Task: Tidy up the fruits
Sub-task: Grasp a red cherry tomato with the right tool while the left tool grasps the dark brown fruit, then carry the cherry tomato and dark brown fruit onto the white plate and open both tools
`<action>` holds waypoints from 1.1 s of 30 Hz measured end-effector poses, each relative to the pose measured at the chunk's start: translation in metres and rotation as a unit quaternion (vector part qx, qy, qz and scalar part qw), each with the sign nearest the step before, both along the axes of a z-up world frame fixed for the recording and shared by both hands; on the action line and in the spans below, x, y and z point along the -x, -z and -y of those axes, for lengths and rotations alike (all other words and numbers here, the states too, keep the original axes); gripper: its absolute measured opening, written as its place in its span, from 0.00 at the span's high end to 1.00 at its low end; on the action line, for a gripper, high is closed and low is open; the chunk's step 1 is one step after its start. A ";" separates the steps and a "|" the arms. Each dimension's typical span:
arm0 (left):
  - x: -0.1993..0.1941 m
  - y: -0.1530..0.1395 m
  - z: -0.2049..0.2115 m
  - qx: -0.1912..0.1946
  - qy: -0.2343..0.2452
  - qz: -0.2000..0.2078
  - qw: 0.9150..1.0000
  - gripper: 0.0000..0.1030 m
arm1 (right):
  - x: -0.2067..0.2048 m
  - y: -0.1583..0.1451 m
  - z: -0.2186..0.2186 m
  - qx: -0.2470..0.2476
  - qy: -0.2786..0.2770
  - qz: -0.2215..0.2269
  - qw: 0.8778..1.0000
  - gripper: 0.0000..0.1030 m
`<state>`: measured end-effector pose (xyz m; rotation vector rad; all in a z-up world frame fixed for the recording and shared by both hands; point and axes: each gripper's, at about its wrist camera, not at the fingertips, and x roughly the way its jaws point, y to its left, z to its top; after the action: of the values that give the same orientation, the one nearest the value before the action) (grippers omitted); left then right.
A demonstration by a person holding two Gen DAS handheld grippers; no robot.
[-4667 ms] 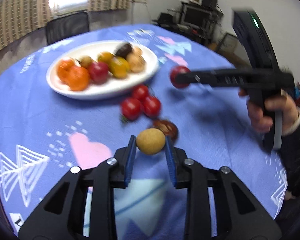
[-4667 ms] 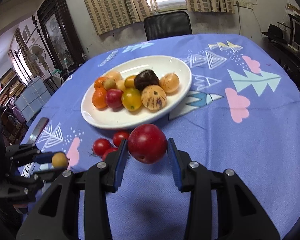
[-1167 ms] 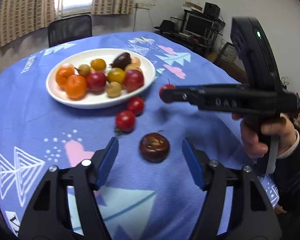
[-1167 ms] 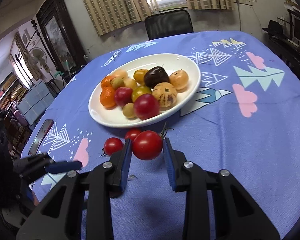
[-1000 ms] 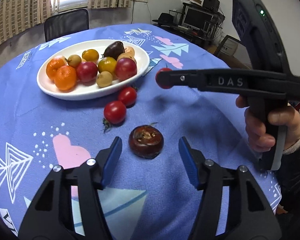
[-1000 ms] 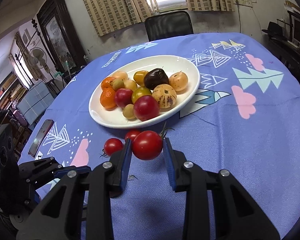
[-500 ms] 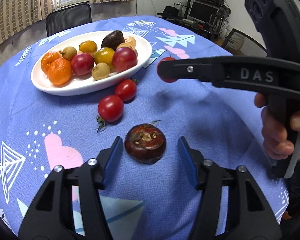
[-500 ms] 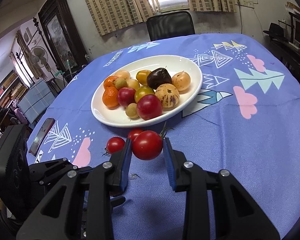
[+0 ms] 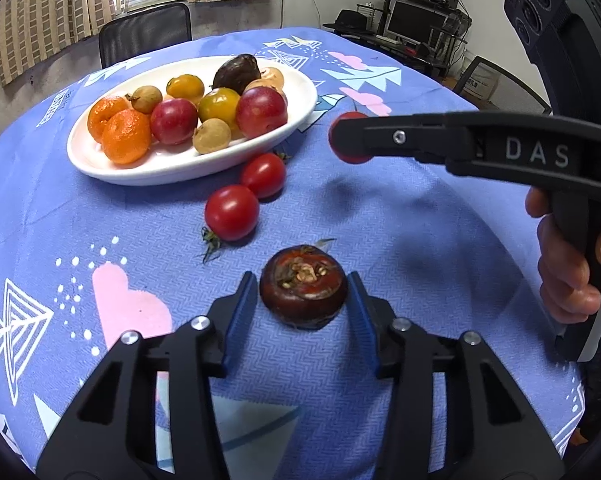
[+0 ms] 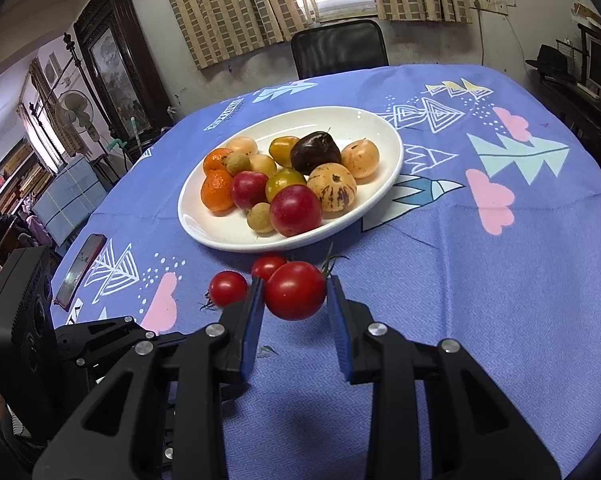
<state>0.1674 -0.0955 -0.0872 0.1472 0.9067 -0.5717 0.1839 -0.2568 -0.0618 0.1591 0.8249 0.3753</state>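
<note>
Left gripper (image 9: 303, 300) spread around squat dark-maroon round fruit (image 9: 302, 302) with dried brown crown, resting on blue patterned tablecloth (image 9: 420, 240). Right gripper (image 10: 295, 300) pinching glossy red tomato (image 10: 295, 295) aloft.

A round table under a blue patterned cloth (image 10: 480, 280) carries a white oval plate (image 10: 380, 196); beside the plate lie two red tomatoes (image 9: 231, 212) and a dark brown mangosteen (image 9: 302, 302).

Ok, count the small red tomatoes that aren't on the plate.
3: one held in the right gripper, two small round red tomatoes on the blue tablecloth near the plate.
</note>
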 end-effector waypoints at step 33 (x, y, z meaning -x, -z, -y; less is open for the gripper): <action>-0.023 -0.056 -0.039 0.041 -0.044 0.031 0.998 0.57 | -0.040 -0.040 -0.004 -0.013 0.004 0.043 0.999 0.69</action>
<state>0.1907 -0.0568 -0.0312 0.0507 0.8239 -0.5186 0.2243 -0.2531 -0.0222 0.1684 0.7339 0.3833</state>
